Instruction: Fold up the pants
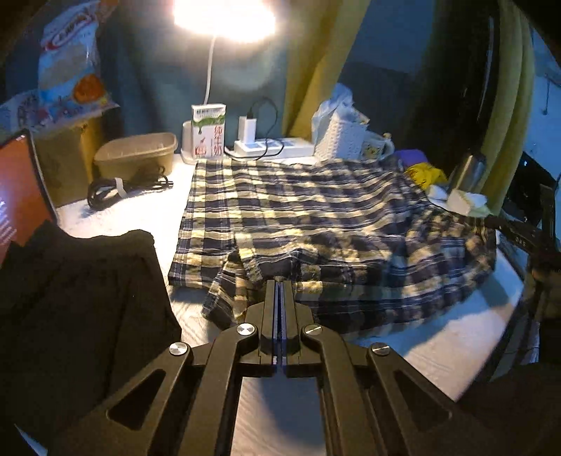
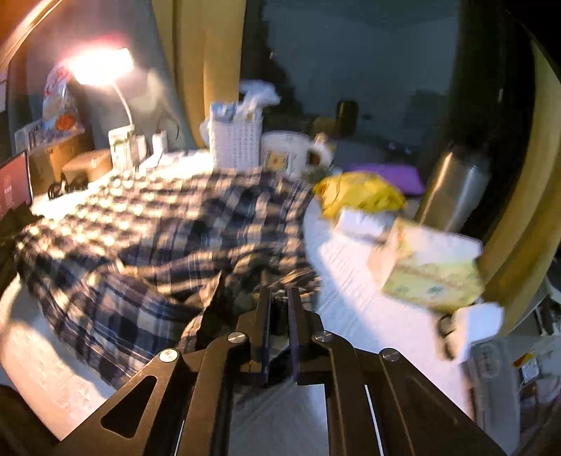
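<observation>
- The left hand-held gripper (image 1: 279, 280) has its jaws pressed together, the pads meeting with no gap, and its tips sit at the near edge of the plaid pants (image 1: 315, 224); whether a fold of cloth is caught between them cannot be told.
- The right hand-held gripper (image 2: 279, 293) has its jaws drawn close with a narrow gap, and dark bunched fabric of the plaid pants (image 2: 147, 238) fills that gap at the tips, so it pinches the cloth.
- The pants lie spread over the white counter (image 1: 140, 210), straight ahead of both grippers, flatter on the far side and rumpled towards the near edge.
- Left of the left gripper, a black garment (image 1: 80, 280) lies on the counter, just beside the pants.
- Further ahead and to the left are a coiled black cable (image 1: 122, 187) and a tan lidded container (image 1: 136, 154).
- Beyond the pants stand a milk carton (image 1: 208, 131), a white power strip (image 1: 273, 147) with a charger plugged in, and a lit lamp (image 1: 224, 17) above them.
- Right of the right gripper, a blurred yellow-and-white box (image 2: 427, 266) rests on the counter, well apart from the pants, with a steel flask (image 2: 455, 189) behind it.
- A white woven basket (image 2: 236, 140) and a mug (image 2: 291, 152) stand at the pants' far edge.
</observation>
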The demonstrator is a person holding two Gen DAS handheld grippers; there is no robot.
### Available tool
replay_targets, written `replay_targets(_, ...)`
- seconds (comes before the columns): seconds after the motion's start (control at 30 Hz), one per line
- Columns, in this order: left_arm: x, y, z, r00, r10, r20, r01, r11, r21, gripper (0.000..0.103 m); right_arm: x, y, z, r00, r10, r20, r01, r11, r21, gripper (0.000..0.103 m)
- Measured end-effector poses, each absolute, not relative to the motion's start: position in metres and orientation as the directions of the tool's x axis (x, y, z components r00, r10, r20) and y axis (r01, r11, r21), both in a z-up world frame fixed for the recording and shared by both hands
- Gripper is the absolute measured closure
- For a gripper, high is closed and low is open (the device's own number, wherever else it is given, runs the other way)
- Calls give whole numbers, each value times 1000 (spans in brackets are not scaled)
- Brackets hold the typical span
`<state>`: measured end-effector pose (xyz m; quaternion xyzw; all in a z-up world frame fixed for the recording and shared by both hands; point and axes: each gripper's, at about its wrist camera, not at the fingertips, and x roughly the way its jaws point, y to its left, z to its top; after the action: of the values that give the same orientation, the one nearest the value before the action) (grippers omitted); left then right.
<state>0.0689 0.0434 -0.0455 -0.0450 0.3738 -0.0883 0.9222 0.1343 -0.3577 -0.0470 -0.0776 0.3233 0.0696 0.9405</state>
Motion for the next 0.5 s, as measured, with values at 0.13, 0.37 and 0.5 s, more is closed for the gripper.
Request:
replay_targets(0.13,40,30,-35,691,-212,-691,142,977,-157,103,116,-367,-21,819,68,-570,-156,982,-107,95)
replay_targets(0.37,4,35,-48,641,-197,-742,100,980,-174,103,93,-388,-15,828,35,-560,-111,988,-103,95)
replay_targets(0.5,-12,44,-77,557,-198,-806,65,979,-195,103,92,-405,-33,805,23,-593,-77,995,-65,95)
